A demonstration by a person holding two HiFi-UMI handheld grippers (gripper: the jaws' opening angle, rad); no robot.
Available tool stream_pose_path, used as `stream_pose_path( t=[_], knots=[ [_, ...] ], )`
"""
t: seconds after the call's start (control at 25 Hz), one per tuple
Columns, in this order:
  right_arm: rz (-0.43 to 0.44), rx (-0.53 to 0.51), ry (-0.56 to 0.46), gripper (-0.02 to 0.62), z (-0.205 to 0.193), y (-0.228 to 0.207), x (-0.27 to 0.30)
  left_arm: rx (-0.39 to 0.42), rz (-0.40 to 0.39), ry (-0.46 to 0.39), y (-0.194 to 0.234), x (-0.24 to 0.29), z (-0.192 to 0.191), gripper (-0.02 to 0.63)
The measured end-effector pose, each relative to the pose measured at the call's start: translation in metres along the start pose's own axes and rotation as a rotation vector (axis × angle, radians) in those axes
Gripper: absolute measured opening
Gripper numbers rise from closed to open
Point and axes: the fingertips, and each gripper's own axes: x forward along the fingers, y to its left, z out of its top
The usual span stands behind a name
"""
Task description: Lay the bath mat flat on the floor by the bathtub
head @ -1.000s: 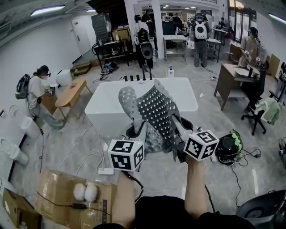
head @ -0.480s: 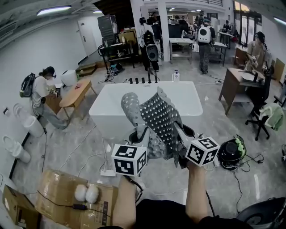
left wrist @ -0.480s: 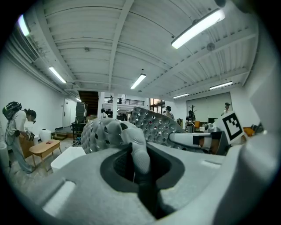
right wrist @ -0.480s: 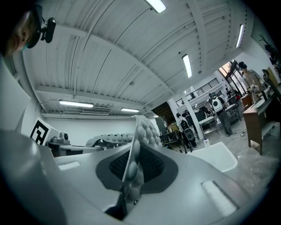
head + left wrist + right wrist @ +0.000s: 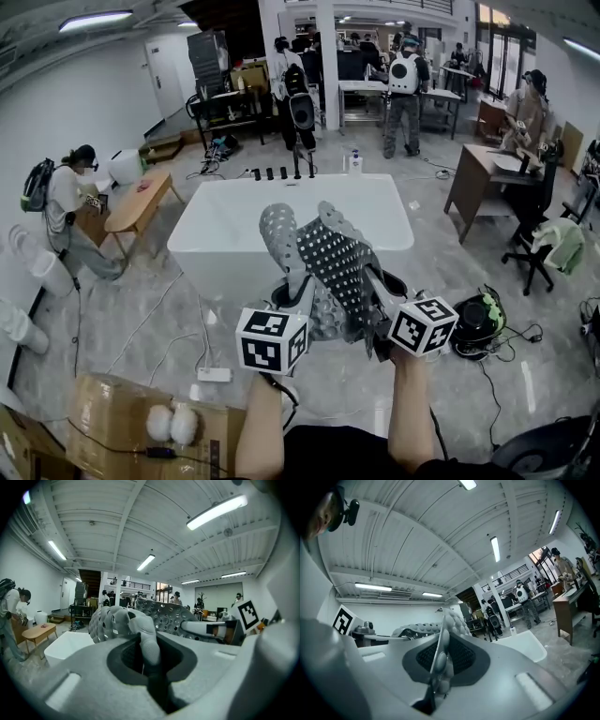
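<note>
A grey, perforated bath mat [image 5: 323, 253] is held up in the air, crumpled and folded, between both grippers. My left gripper [image 5: 302, 298] is shut on one edge of the bath mat [image 5: 140, 634], which bulges out above its jaws. My right gripper [image 5: 373, 291] is shut on another edge of the bath mat [image 5: 440, 653], pinched thin between the pads. Beyond the mat stands the white bathtub [image 5: 291, 220], also seen as the bathtub [image 5: 525, 646] and the bathtub [image 5: 65, 646]. The mat hangs over the floor in front of the tub.
A cardboard box [image 5: 141, 427] with two white balls lies at lower left. A power strip [image 5: 214, 375] and cables run across the marble floor. A black-green device [image 5: 478, 319] sits at right. A wooden bench [image 5: 131, 202], desks, chairs and several people stand around.
The view has shifted slightly; the mat and both grippers stay raised together, drifting a little lower and right. Both grips are unchanged.
</note>
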Motion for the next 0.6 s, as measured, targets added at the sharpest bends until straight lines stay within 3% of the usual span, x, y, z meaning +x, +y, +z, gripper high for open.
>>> stream_pose_path(
  t=[0.2,0.6],
  knots=[
    [-0.007,0.026,0.032,0.018,-0.015,-0.015,0.032,-0.043,-0.003,0.018,0.028,0.021,-0.013,0.034],
    [0.019,0.032,0.146,0.018,-0.058,-0.002,0.154,-0.114,0.063,0.084,0.149,0.058,-0.028,0.034]
  ],
)
